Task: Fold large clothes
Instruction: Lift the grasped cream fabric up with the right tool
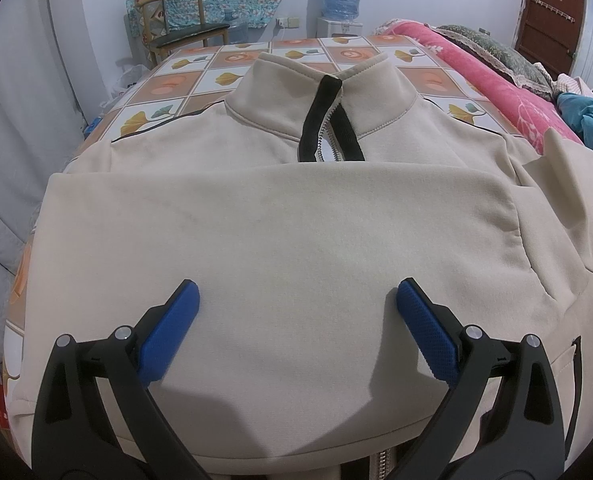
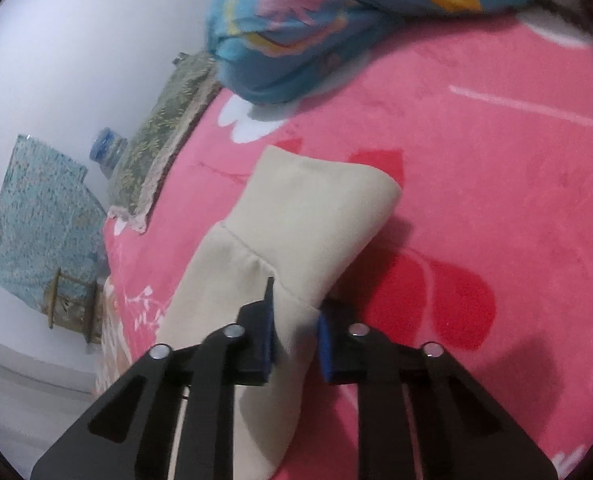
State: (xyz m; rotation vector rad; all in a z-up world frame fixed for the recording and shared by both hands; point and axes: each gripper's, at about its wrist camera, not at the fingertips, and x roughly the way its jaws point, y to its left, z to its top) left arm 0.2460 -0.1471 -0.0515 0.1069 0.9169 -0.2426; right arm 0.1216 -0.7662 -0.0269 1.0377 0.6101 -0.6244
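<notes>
A cream zip-up jacket with a black-trimmed collar lies flat on the bed, one sleeve folded across its chest. My left gripper is open and empty just above the folded sleeve. In the right wrist view, my right gripper is shut on the jacket's other sleeve just behind its cuff, which lies over a pink blanket.
The bed has a tiled orange and white cover. The pink blanket and a green cushion lie along its right side, with a blue patterned cloth beyond. A chair and a water dispenser stand at the far wall.
</notes>
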